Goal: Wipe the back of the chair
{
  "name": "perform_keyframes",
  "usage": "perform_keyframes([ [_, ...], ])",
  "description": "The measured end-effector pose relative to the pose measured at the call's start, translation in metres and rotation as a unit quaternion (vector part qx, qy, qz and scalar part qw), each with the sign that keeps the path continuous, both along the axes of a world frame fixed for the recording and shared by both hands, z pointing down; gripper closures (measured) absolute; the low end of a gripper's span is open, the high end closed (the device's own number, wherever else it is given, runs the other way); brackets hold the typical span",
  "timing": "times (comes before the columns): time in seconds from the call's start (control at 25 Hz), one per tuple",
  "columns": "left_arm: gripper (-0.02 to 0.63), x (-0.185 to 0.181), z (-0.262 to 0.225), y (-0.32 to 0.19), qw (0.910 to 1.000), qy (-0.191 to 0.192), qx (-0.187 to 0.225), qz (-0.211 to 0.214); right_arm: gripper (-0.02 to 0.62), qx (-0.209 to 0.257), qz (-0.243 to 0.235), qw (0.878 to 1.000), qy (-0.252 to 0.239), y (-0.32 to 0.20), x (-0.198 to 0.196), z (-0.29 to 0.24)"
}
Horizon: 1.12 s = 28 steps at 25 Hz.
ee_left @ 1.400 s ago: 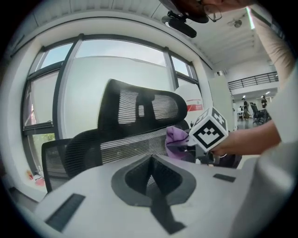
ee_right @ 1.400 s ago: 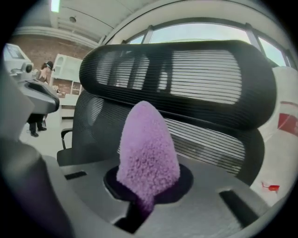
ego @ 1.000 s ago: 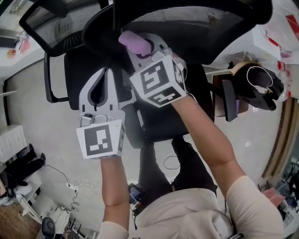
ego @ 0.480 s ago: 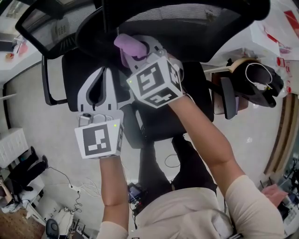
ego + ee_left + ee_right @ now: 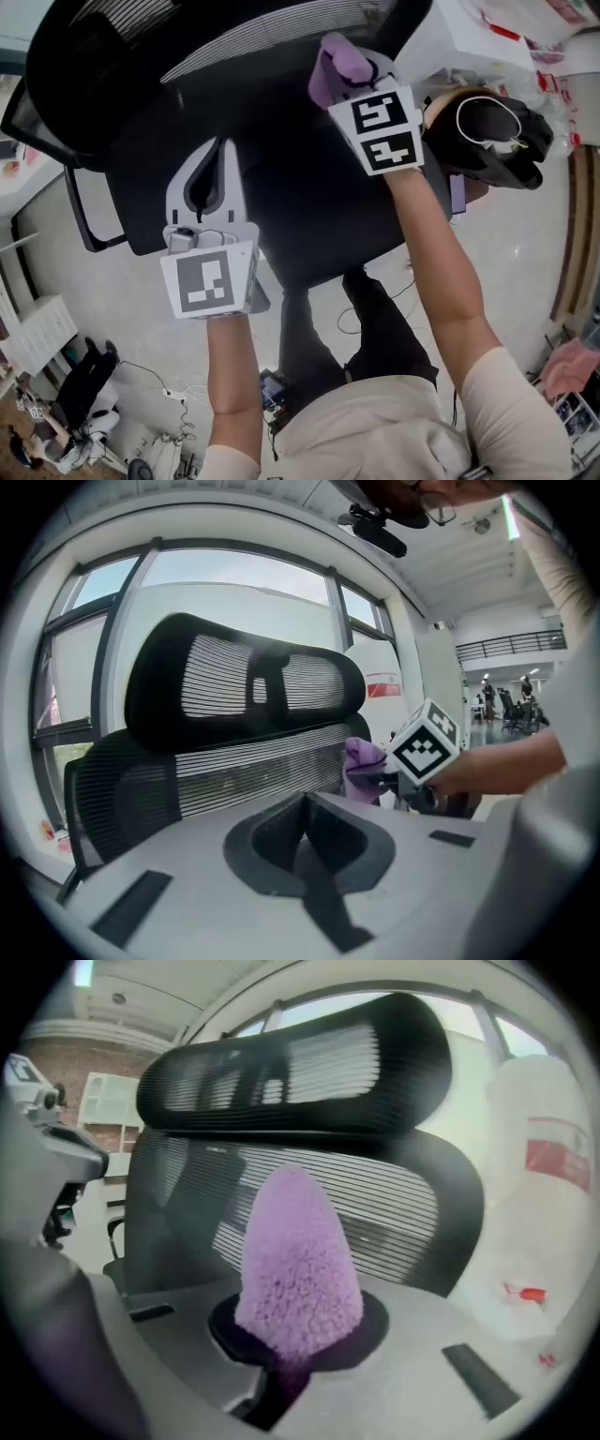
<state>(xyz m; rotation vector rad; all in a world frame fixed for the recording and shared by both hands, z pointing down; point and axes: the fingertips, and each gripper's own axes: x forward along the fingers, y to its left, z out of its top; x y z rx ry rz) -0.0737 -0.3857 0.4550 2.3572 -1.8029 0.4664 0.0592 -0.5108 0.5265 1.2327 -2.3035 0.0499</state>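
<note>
A black office chair is seen from above, its mesh back (image 5: 272, 33) running across the top of the head view. My right gripper (image 5: 343, 73) is shut on a purple fluffy cloth (image 5: 336, 58) that rests at the right part of the chair's back. In the right gripper view the cloth (image 5: 300, 1260) stands up in front of the striped mesh back (image 5: 394, 1213) and the headrest (image 5: 300, 1072). My left gripper (image 5: 221, 146) hangs over the chair to the left, jaws shut with nothing in them. The left gripper view shows the back (image 5: 244, 771), cloth (image 5: 362, 759) and right gripper (image 5: 375, 778).
A black bag with a white cord (image 5: 492, 141) sits just right of the chair. White packaging with red print (image 5: 469, 28) stands at the upper right. A black armrest (image 5: 80, 211) sticks out at the left. Cables (image 5: 155, 375) lie on the pale floor below.
My right gripper has carried the purple cloth rightward along the chair's back. The chair now fills more of the head view. The left gripper has hardly moved.
</note>
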Motion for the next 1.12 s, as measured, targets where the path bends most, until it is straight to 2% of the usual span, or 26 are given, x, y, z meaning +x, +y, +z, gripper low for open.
perform_keyframes([
  [0.12, 0.600, 0.038, 0.005, -0.005, 0.9990, -0.008, -0.003, 0.044, 0.572, -0.013, 0.066, 0.998, 0.005, -0.024, 0.078, 0.005],
  [0.2, 0.600, 0.056, 0.007, -0.007, 0.9983, -0.011, -0.006, 0.057, 0.572, -0.015, 0.081, 0.997, 0.005, -0.029, 0.101, 0.004],
  [0.36, 0.600, 0.077, 0.008, -0.009, 0.9977, -0.011, -0.007, 0.066, 0.574, -0.013, 0.071, 0.997, 0.007, -0.028, 0.104, 0.004],
  [0.52, 0.600, 0.073, 0.008, -0.005, 0.9980, -0.010, -0.008, 0.062, 0.574, -0.014, 0.063, 0.998, 0.004, -0.024, 0.093, 0.003],
  [0.64, 0.600, 0.054, 0.007, 0.001, 0.9987, -0.008, -0.007, 0.050, 0.574, -0.011, 0.040, 0.999, 0.006, -0.014, 0.062, 0.001],
  [0.84, 0.600, 0.006, 0.009, 0.015, 0.9998, -0.002, -0.007, 0.018, 0.575, -0.008, -0.008, 1.000, 0.000, 0.008, -0.017, 0.000],
  [1.0, 0.600, -0.050, 0.013, 0.032, 0.9998, 0.000, -0.008, -0.016, 0.575, 0.001, -0.093, 0.996, 0.005, 0.050, -0.122, -0.002],
  [1.12, 0.600, -0.096, 0.010, 0.043, 0.9982, 0.007, -0.003, -0.060, 0.575, 0.004, -0.158, 0.987, 0.012, 0.087, -0.201, 0.000],
])
